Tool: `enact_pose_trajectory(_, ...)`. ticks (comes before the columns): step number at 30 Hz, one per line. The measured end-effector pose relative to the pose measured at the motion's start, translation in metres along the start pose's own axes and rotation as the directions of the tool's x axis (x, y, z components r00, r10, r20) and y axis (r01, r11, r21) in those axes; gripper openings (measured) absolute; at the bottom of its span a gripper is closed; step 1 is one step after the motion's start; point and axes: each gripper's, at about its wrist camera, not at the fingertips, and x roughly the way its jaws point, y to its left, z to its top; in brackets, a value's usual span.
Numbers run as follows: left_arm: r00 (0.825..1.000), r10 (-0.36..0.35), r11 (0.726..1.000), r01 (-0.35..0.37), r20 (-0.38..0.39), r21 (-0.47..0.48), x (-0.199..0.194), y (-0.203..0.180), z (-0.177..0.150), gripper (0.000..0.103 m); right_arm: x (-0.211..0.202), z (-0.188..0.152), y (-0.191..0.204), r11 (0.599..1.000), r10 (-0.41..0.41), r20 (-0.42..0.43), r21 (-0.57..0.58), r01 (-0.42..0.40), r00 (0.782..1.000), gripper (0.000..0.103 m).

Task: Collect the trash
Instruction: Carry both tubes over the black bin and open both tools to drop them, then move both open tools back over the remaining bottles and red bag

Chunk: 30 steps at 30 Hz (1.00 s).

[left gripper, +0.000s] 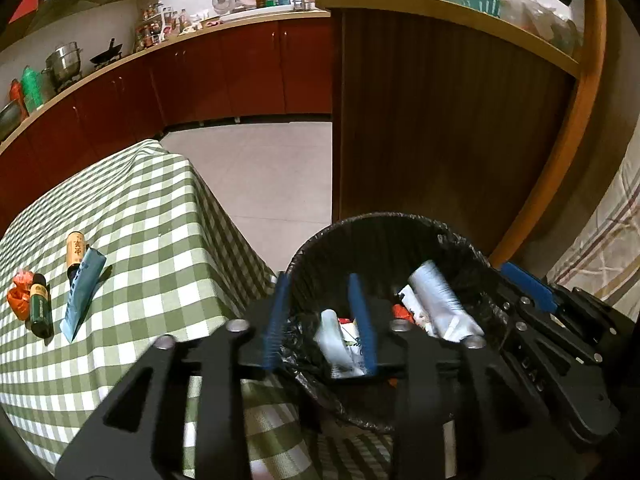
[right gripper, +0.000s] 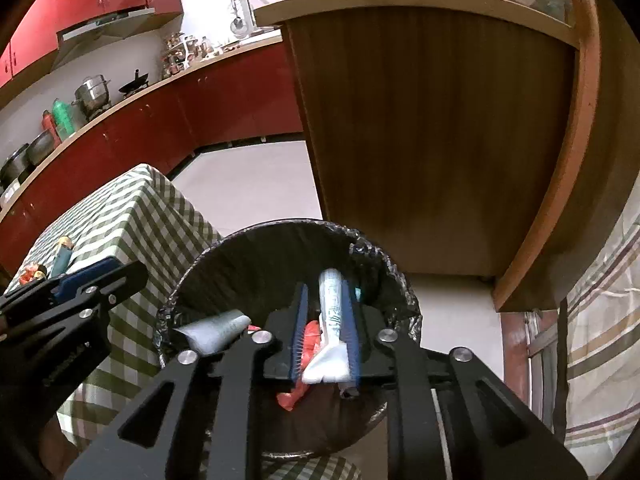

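A bin with a black liner (left gripper: pixel 380 218) (right gripper: pixel 280 226) stands beside the checked table (left gripper: pixel 160 220). My left gripper (left gripper: pixel 320 320) is open over the bin's near edge. A pale tube (left gripper: pixel 334 340) (right gripper: pixel 216 332) shows blurred below, free of the pads. My right gripper (right gripper: pixel 325 332) (left gripper: pixel 524 286) hangs over the bin with a white tube (right gripper: pixel 332 312) (left gripper: pixel 440 300) between its fingers. That tube leans on the right pad, and a gap shows at the left pad, so the jaws stand slightly open. Red wrappers (right gripper: pixel 310 340) lie in the bin.
On the cloth lie a blue-grey tube (left gripper: pixel 84 292), a brown labelled bottle (left gripper: pixel 76 250), a dark green bottle (left gripper: pixel 40 312) and an orange crumpled wrapper (left gripper: pixel 18 292). A wooden counter panel (left gripper: pixel 440 120) rises behind the bin. Tiled floor (left gripper: pixel 272 168) lies between the table and the red cabinets.
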Motion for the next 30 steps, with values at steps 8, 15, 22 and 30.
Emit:
enact_pose_trajectory(8,1.0,0.009,1.0,-0.009,0.009,-0.028,-0.013,0.014,-0.002,0.048,-0.007,0.001,0.006,1.0,-0.005,0.011,0.0,0.005,1.0,0.035)
enact_pose_trajectory(15,0.999,0.054,0.996,-0.053,0.011,-0.073,-0.034,0.048,-0.013,0.054,-0.016,0.002,0.026,1.0,0.013,0.026,-0.012,-0.013,1.0,0.049)
enact_pose_trajectory(22,0.991,0.131,0.982,-0.128,0.014,-0.141,-0.06,0.098,-0.028,0.062,-0.022,0.0,0.062,0.998,0.044,0.024,-0.051,-0.043,0.999,0.056)
enact_pose_trajectory(30,0.972,0.233,0.945,-0.229,-0.012,-0.234,-0.084,0.167,-0.049,0.066,-0.027,-0.003,0.122,0.986,0.112,0.008,-0.127,-0.11,0.994,0.057)
